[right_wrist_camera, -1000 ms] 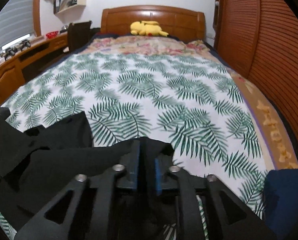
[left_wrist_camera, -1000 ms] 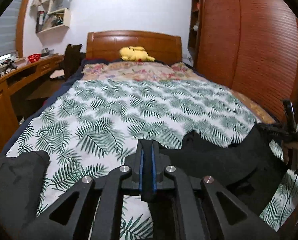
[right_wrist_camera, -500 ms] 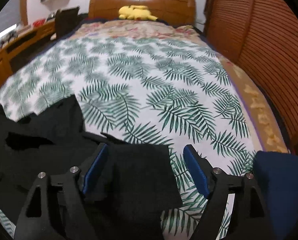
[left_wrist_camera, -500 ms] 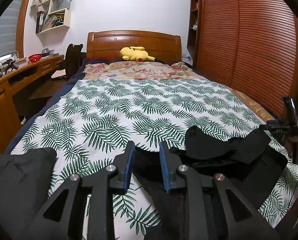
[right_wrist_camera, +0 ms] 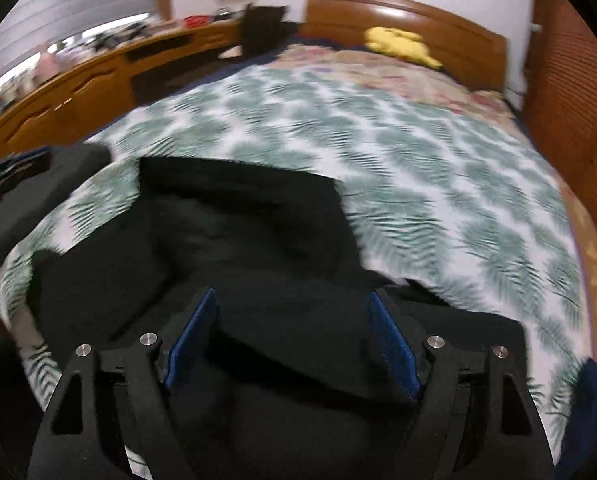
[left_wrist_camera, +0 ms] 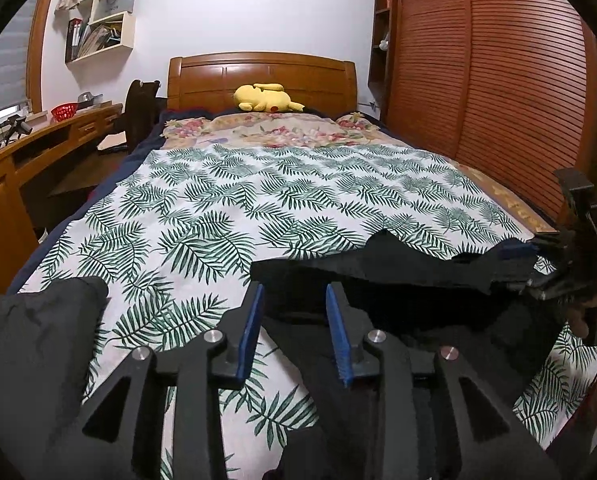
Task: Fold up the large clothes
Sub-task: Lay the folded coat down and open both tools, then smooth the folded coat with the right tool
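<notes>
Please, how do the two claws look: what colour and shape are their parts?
Both look the same. The left claw and the right claw each have two flat blue pads with ribbed faces, mounted on matt black angular arms with triangular cut-outs. Round silver bolt heads sit at the joints. No cables or markings are visible.

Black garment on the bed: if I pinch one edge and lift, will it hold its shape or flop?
The black garment will probably flop: it already lies in soft, rumpled folds on the palm-leaf bedspread. Several layers overlap, so a pinch may catch more than one. Both the left gripper and right gripper are open above it.
</notes>
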{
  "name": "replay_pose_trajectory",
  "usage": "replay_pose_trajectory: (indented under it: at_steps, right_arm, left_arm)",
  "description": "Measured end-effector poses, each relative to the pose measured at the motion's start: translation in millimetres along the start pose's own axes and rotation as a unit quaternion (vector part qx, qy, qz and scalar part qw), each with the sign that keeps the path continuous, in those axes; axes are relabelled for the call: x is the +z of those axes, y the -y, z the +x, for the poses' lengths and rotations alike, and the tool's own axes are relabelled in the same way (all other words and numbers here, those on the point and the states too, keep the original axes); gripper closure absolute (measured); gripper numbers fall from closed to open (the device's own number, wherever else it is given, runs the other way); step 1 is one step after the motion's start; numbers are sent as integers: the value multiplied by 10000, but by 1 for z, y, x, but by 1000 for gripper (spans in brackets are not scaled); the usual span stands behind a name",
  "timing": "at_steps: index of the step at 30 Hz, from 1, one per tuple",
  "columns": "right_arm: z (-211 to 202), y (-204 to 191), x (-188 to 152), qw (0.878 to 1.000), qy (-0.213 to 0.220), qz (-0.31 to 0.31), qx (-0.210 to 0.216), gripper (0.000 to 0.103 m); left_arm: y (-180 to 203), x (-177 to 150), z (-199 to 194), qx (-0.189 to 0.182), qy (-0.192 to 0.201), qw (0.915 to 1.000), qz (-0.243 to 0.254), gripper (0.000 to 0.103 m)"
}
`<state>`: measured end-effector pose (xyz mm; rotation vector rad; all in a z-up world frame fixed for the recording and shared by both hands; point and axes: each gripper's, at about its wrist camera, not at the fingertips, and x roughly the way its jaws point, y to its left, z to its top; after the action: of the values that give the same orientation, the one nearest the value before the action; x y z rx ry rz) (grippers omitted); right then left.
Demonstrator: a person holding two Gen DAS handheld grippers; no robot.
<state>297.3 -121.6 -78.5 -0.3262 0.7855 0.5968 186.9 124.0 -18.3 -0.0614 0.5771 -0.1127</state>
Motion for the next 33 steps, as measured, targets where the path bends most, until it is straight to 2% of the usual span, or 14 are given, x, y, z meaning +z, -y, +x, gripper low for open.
replay_pose_trajectory:
  at_steps: [2,5,9,15,16,17,18,20,23,32,33]
  right_arm:
    - [8,-18,0,9997,-76,-199,104,24]
    - [23,-31,1,9986,-284,-440,24,24]
    - [43,-22,2,9980,-505,-375,-62,24]
    - [67,5,3,9944,-857,-374,-494,25]
    - [72,11,5,9937,-896,-381,-550,29]
    - [76,15,7,9929,-929,-432,-601,41]
    - [79,17,10,9922,-962,-474,-630,64]
    - [90,22,18,9903,-1046,-616,-677,95]
    - [102,23,33,9881,-995,-832,-830,97]
    - [134,27,67,9829,-955,-978,-1233,96]
    - [136,28,71,9826,-937,-973,-1274,88]
  left_arm:
    - [1,-2,1,-24,-24,10000,26,70]
    - [3,-4,3,-53,-64,9999,64,69]
    - [4,-5,6,-68,-90,9999,87,69]
    - [4,-5,9,-88,-106,9999,65,68]
    - [5,-5,10,-82,-110,9999,64,68]
    - [5,-5,11,-83,-115,9999,63,68]
    - [4,-5,12,-85,-119,9999,63,68]
    - [5,-6,13,-84,-129,9999,63,68]
    - [6,-7,16,-105,-146,9998,85,68]
    - [12,-11,25,-172,-218,9995,127,68]
    - [13,-11,26,-176,-227,9995,135,68]
